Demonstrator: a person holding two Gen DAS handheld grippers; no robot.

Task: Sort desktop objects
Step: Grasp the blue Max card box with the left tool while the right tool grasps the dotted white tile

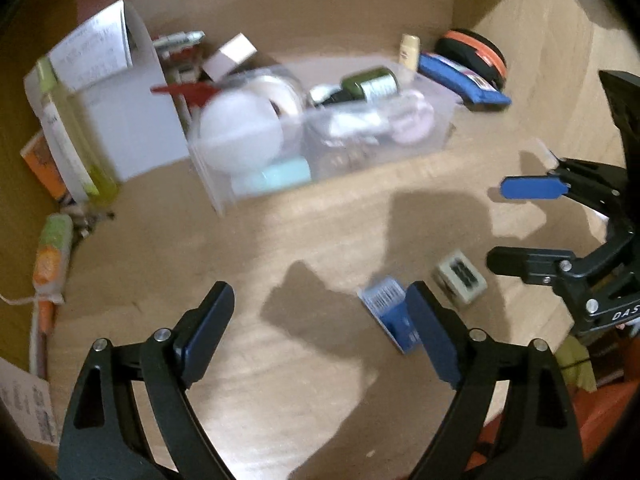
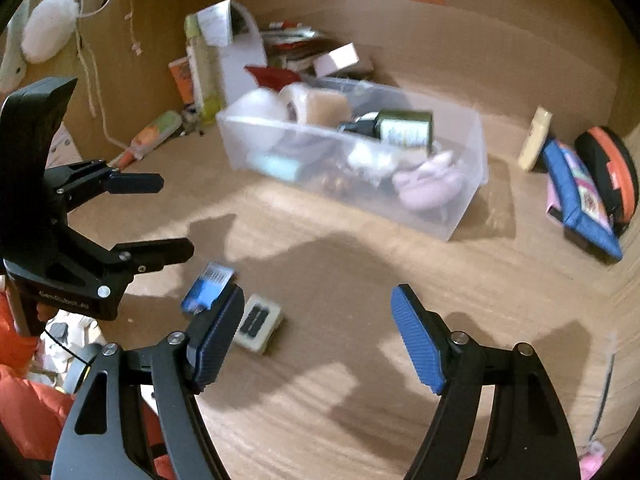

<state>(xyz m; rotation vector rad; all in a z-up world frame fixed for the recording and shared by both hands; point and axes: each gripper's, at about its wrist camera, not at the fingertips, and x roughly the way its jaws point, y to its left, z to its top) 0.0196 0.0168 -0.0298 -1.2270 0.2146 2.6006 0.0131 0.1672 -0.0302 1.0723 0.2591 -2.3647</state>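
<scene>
A clear plastic bin [image 1: 436, 124] [image 2: 464, 204] holds a white ball, tape roll, green bottle and lilac item. A small blue box [image 1: 386, 308] [image 2: 208, 286] and a cream sharpener-like block [image 1: 460, 276] [image 2: 258, 322] lie loose on the wooden desk. My left gripper [image 1: 320, 308] is open and empty, hovering low, its right finger beside the blue box. It also shows in the right wrist view [image 2: 172, 218]. My right gripper [image 2: 318, 308] is open and empty, its left finger next to the cream block. It shows in the left wrist view [image 1: 496, 224] too.
A white file box [image 1: 124, 120] and yellow-green bottle [image 1: 80, 148] stand at back left. A blue pouch [image 2: 580, 204], black-orange round case [image 2: 608, 172] and cream tube [image 2: 534, 140] sit at right. A glue tube [image 1: 52, 256] lies left. Cardboard walls enclose the desk.
</scene>
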